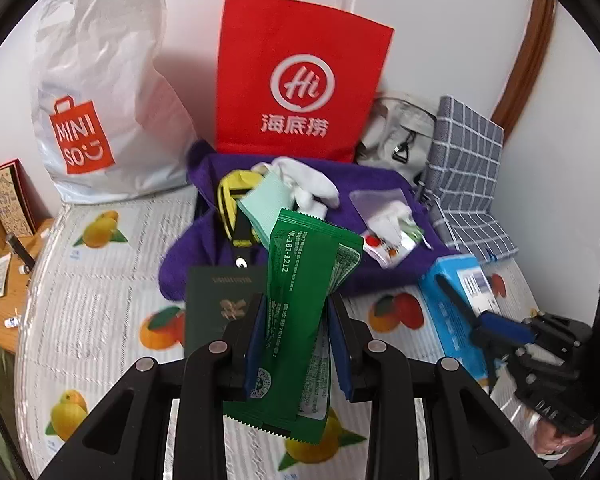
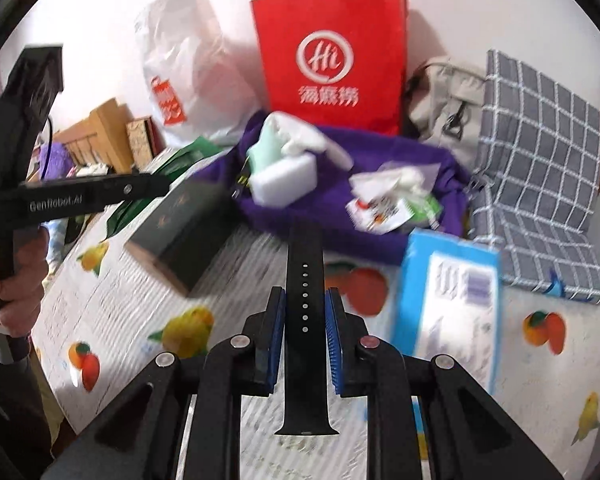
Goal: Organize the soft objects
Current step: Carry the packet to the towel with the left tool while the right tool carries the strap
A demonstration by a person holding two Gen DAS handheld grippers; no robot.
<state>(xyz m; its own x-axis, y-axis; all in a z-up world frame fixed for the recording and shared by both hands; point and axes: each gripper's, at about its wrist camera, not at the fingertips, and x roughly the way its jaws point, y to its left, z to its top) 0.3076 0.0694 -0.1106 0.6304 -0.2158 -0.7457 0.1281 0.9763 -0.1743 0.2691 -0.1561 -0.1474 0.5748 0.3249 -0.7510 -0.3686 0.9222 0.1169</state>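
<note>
The left gripper (image 1: 296,312) is clamping a light, crinkly green sachet (image 1: 300,312) mid-length — likely slippery — while the right gripper (image 2: 305,312) is pinching a limp black watch strap (image 2: 304,320) by its edges.

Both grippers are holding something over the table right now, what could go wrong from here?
1. The left hand-held gripper pinches the green packet across its middle; both floppy ends hang free and could snag the white gloves on the purple cloth.
2. The right hand-held gripper squeezes the smooth black watch strap by its edges, so it may slip out.
</note>
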